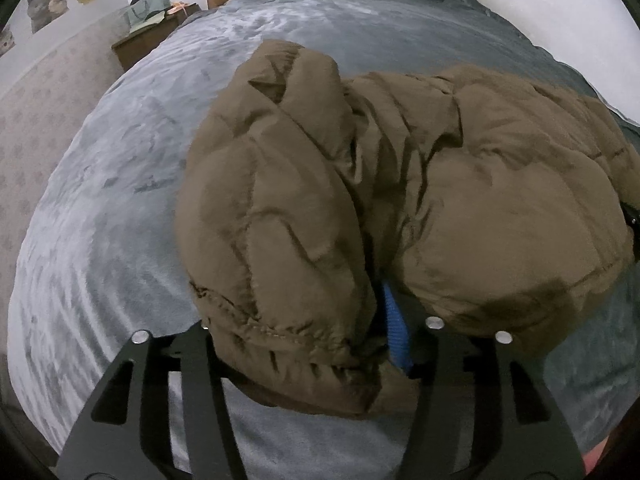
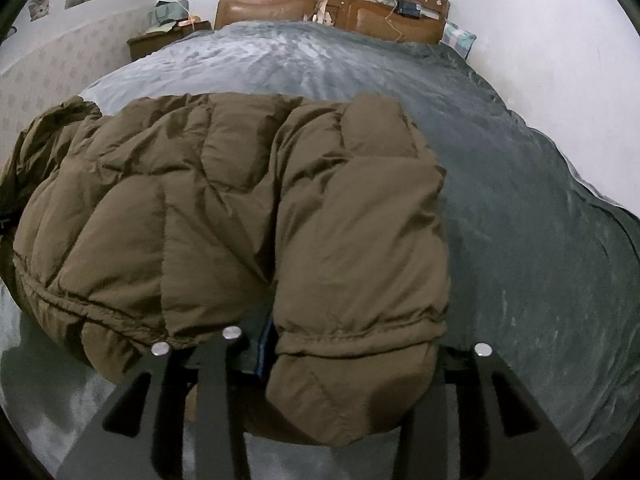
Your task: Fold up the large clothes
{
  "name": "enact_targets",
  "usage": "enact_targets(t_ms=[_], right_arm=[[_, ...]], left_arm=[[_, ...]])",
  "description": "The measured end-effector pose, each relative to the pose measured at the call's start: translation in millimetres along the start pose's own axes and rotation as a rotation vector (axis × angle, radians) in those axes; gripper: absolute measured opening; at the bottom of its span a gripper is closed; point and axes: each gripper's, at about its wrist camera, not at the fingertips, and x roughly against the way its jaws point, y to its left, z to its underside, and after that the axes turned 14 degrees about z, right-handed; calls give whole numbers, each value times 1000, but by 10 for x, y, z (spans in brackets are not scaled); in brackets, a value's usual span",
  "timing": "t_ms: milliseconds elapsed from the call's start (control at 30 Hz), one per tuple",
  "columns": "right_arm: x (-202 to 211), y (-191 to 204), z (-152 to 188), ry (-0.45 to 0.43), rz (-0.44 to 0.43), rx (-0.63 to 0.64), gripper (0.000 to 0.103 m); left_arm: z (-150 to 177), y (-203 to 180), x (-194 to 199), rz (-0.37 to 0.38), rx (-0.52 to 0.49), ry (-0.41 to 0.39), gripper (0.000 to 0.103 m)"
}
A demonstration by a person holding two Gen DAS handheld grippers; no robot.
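A puffy olive-brown padded jacket lies bunched on a grey bed cover. Its near left fold sits between the fingers of my left gripper, which stand wide apart. A dark gap shows between the cloth and the blue pad of the right finger, so the pads do not press. In the right wrist view the jacket fills the left and middle. Its rolled right end hangs between the fingers of my right gripper. That gripper is open too, with a gap beside its blue-edged left finger.
A carved wooden headboard closes the far end of the bed. A bedside cabinet with clutter stands at the far left against a wall with animal stickers. A checked pillow sits far right. Bare grey cover stretches right of the jacket.
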Motion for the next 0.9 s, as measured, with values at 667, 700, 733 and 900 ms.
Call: enact_targets(t_ms=[667, 700, 733, 900], right_arm=[[286, -476, 138, -57, 35, -106, 76], [350, -489, 100, -79, 30, -110, 76], [393, -494, 48, -91, 24, -115, 76], [387, -453, -141, -98, -18, -149, 76]], left_arm=[[86, 397, 645, -53, 51, -148, 92], [69, 398, 721, -43, 56, -162, 92], [32, 383, 776, -33, 59, -170, 92], [-80, 249, 780, 5, 47, -162, 87]])
